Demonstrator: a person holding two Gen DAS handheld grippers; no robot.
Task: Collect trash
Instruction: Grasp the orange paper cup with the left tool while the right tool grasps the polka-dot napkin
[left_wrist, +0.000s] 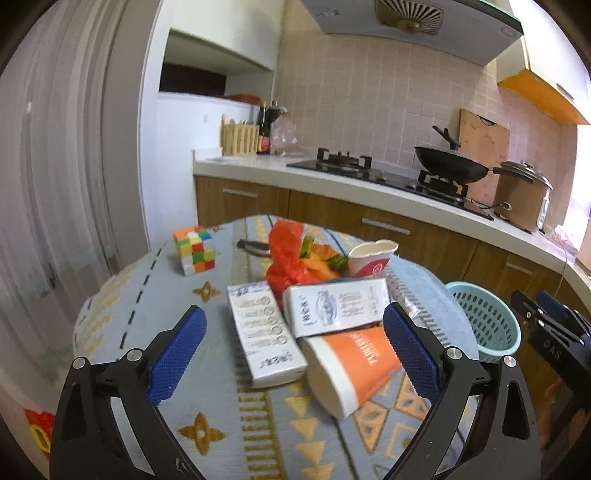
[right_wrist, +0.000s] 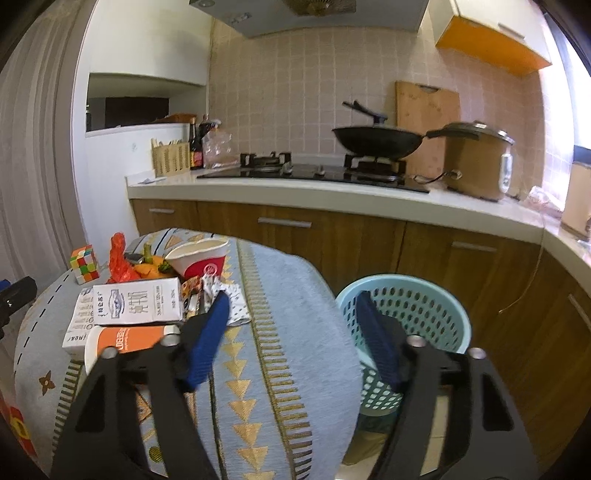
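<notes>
My left gripper (left_wrist: 293, 312) is open wide over the table. An orange paper cup (left_wrist: 354, 365) lying on its side and a white carton (left_wrist: 336, 306) on top of it sit between its blue fingers; I cannot tell whether the right pad touches the cup. A second white carton (left_wrist: 264, 332) lies flat beside them. Behind are a red paper cup (left_wrist: 369, 260), an orange plastic bag (left_wrist: 284, 254) and vegetable scraps (left_wrist: 325, 262). My right gripper (right_wrist: 293, 295) is open and empty over the table's right edge, next to a crumpled wrapper (right_wrist: 232, 299) and the light-blue basket (right_wrist: 417, 295).
A Rubik's cube (left_wrist: 194, 249) and a dark knife handle (left_wrist: 253, 246) lie at the far left of the patterned tablecloth (left_wrist: 147, 295). The basket stands on the floor to the right of the table. Behind runs a kitchen counter (right_wrist: 332, 195) with a stove, wok and rice cooker.
</notes>
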